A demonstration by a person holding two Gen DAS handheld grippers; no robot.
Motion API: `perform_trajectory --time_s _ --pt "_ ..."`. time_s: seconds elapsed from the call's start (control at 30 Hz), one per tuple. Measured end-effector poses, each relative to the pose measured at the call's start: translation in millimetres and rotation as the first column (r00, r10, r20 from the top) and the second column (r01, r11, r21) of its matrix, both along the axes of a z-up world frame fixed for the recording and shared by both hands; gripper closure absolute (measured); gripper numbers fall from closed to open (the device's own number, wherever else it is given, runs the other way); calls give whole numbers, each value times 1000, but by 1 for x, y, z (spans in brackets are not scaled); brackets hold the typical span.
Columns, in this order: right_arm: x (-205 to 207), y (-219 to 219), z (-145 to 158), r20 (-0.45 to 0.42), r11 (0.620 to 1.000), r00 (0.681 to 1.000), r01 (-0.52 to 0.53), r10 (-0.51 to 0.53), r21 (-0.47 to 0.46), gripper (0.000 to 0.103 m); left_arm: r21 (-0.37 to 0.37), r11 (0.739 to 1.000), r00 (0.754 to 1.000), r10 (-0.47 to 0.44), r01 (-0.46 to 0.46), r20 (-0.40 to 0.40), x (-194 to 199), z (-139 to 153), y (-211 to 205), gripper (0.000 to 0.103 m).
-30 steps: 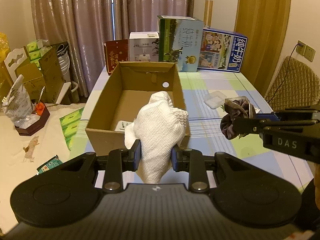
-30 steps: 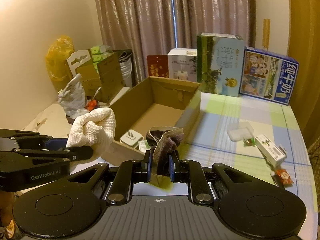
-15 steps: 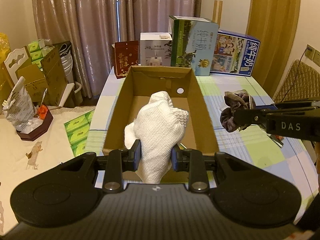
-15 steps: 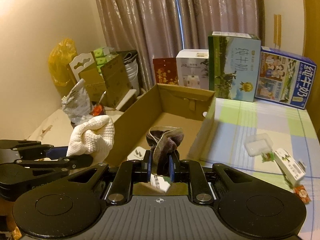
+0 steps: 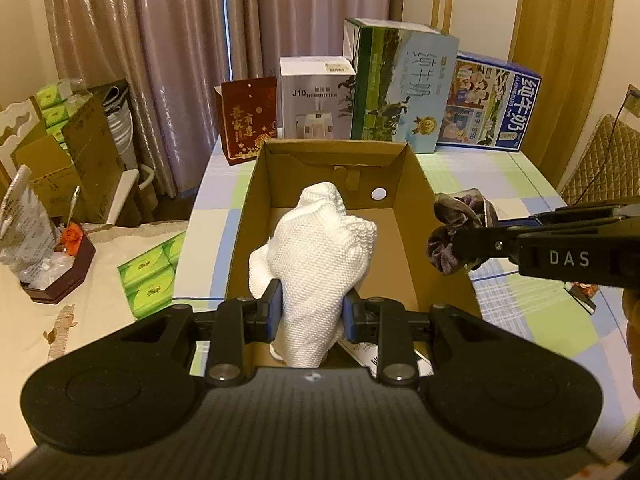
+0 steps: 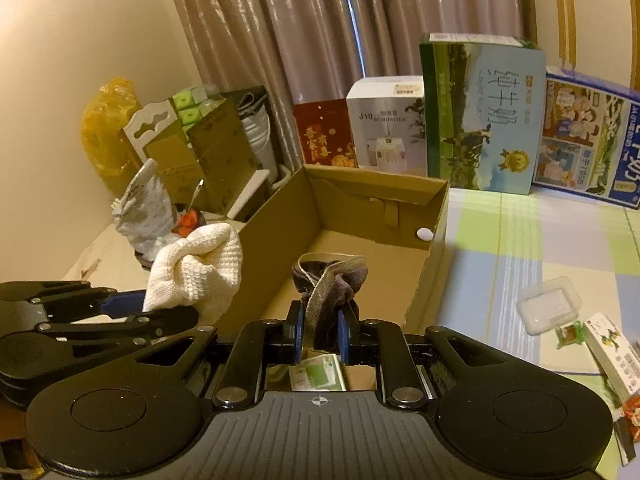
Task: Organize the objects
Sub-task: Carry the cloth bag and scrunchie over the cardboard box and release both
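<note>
My left tongs (image 5: 308,312) are clamped on a white knitted cloth (image 5: 320,256), which bunches up above the open cardboard box (image 5: 404,216) on the counter (image 5: 532,312). From the right edge my right tongs (image 5: 460,246) reach in, pinching a dark velvet scrunchie (image 5: 460,224) just over the box's right wall. Behind the box stand a red carton (image 5: 250,118), a humidifier box (image 5: 316,100) and two milk cartons (image 5: 400,84).

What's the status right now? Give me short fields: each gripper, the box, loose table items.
left gripper: shut on white cloth, above cardboard box
right gripper: shut on dark scrunchie, above the box's near end
box contents: a small green-and-white packet at near end
table: clear plastic case, small carton
</note>
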State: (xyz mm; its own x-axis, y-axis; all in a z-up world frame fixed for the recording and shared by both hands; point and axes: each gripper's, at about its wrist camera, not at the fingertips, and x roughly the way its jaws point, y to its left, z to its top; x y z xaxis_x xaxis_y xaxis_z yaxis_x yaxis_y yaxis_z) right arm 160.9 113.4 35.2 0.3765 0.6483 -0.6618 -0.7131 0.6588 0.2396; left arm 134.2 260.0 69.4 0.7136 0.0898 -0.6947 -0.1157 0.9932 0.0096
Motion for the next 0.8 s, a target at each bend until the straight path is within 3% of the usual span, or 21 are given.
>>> perform_trajectory --time_s 0.23,0.3,0.33,0.73,0.77,0.8 --pt "22 9 -12 -33 1000 999 22 -22 3 89 2 1000 1000 -21 21 -10 34 -20 5 76" --pt "25 8 -15 -39 1000 999 27 -27 0 89 9 1000 1000 -15 15 2 45 -27 6 67" --pt "26 8 -17 -43 1000 999 29 -29 -1 89 17 1000 1000 -4 4 10 48 -31 6 56" --pt "31 14 -19 -46 999 999 24 -23 27 88 30 999 1000 11 -11 4 36 -26 11 56" --pt "32 15 -18 -43 999 999 17 -15 49 81 31 999 1000 11 -11 7 35 -25 11 56" --pt "33 15 -17 -43 997 999 18 -15 68 63 33 999 1000 14 -14 9 33 -25 11 56"
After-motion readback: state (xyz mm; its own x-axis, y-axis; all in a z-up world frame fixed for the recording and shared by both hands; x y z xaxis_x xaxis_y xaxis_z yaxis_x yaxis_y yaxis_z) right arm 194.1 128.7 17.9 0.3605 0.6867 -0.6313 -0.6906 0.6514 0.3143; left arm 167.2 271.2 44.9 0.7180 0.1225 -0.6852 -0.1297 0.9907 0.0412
